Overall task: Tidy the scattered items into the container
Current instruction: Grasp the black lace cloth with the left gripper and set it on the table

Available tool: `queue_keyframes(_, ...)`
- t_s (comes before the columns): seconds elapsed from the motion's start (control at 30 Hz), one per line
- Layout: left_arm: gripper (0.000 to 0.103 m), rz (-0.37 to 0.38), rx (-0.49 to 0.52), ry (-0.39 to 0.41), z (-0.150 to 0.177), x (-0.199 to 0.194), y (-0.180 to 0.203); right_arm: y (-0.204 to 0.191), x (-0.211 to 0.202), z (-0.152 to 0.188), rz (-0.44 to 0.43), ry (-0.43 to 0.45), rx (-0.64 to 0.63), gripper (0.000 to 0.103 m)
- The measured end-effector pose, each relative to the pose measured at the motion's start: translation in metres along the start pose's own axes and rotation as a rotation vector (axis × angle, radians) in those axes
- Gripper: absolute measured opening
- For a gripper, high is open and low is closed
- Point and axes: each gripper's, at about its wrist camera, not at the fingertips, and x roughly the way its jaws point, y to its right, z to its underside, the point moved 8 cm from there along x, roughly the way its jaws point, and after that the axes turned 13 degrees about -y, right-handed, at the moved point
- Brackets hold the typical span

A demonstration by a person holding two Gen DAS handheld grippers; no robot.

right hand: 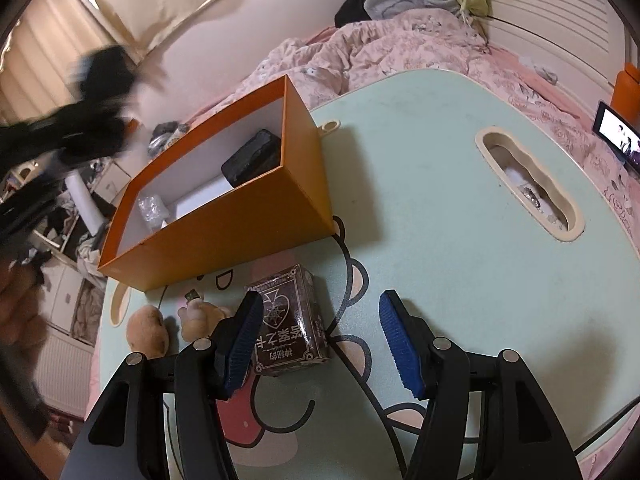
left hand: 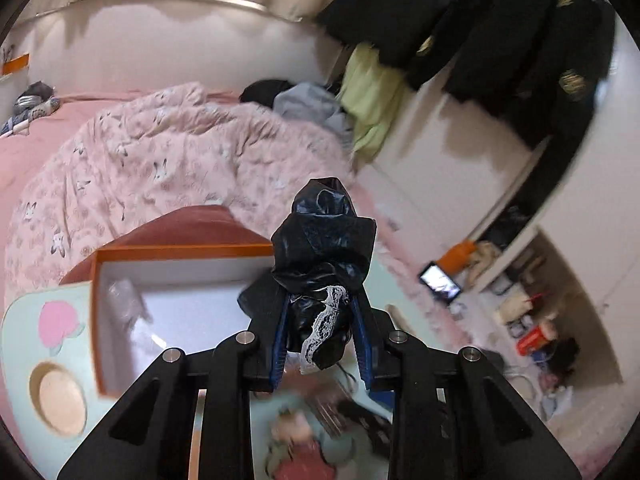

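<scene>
My left gripper point(left hand: 322, 312) is shut on a crumpled glossy black cloth with white lace trim point(left hand: 324, 240), held in the air above the table beside the open orange box point(left hand: 180, 249). In the right wrist view that gripper and its bundle point(right hand: 100, 76) show as a dark blur up left of the orange box point(right hand: 224, 232). The box holds a black item point(right hand: 252, 156) and a clear wrapped piece point(right hand: 151, 206). My right gripper point(right hand: 320, 340) is open low over the mint table point(right hand: 440, 280). A dark card box point(right hand: 288, 320) lies by its left finger, not squeezed. Two small plush bears point(right hand: 148, 330) lie further left.
The table has a long cut-out slot point(right hand: 528, 184) at the right and stands on a bed with a pink quilt point(right hand: 380, 48). A lit phone point(right hand: 618, 136) leans at the far right. Dark coats point(left hand: 500, 28) hang on a white wardrobe, with floor clutter point(left hand: 532, 332) below.
</scene>
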Motion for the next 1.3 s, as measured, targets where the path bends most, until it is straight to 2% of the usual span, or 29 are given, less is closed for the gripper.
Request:
queue_keyframes(0.1,0.029,-0.004,-0.019,-0.04,0.034,-0.002,-0.007,0.0,-0.001,0.0,-0.004,0.001,0.005,0.061)
queue_keyframes(0.27,0.029,0.015,-0.154,-0.142,0.088,0.033,-0.034,-0.001,-0.002,0.0,-0.009,0.004,0.004,0.061)
queue_keyframes(0.33,0.029,0.025,-0.183,-0.156,0.099,0.045,-0.039,-0.002,-0.002,0.0,-0.007,0.008,0.003,0.061)
queue_keyframes(0.5,0.03,-0.014,-0.186,-0.158,0.109,0.057,-0.041,0.0,-0.001,-0.002,-0.008,0.015,0.008,0.061)
queue_keyframes(0.53,0.032,-0.013,-0.191,-0.157,0.109,0.056,-0.041,0.0,-0.001,-0.001,-0.008,0.013,0.007,0.061)
queue_keyframes(0.6,0.043,-0.013,-0.199,-0.152,0.11,0.055,-0.041,0.0,-0.001,-0.001,-0.008,0.01,0.005,0.061)
queue_keyframes(0.67,0.066,-0.022,-0.219,-0.133,0.112,0.052,-0.046,0.0,-0.001,-0.002,-0.008,0.012,0.005,0.061)
queue_keyframes(0.7,0.069,-0.022,-0.23,-0.119,0.113,0.05,-0.048,0.0,-0.001,-0.002,-0.009,0.014,0.006,0.061)
queue_keyframes(0.93,0.072,0.001,-0.308,0.012,0.118,0.024,-0.061,-0.002,-0.003,-0.004,-0.026,0.021,-0.001,0.061)
queue_keyframes(1.07,0.078,0.007,-0.352,0.112,0.118,0.003,-0.072,-0.01,-0.014,-0.011,-0.043,0.052,-0.037,0.061)
queue_keyframes(1.2,0.079,-0.023,-0.367,0.156,0.12,-0.007,-0.08,-0.035,-0.03,-0.034,-0.05,0.051,-0.122,0.061)
queue_keyframes(1.3,0.079,-0.024,-0.354,0.161,0.122,-0.007,-0.077,-0.07,-0.037,-0.065,-0.037,0.002,-0.222,0.068)
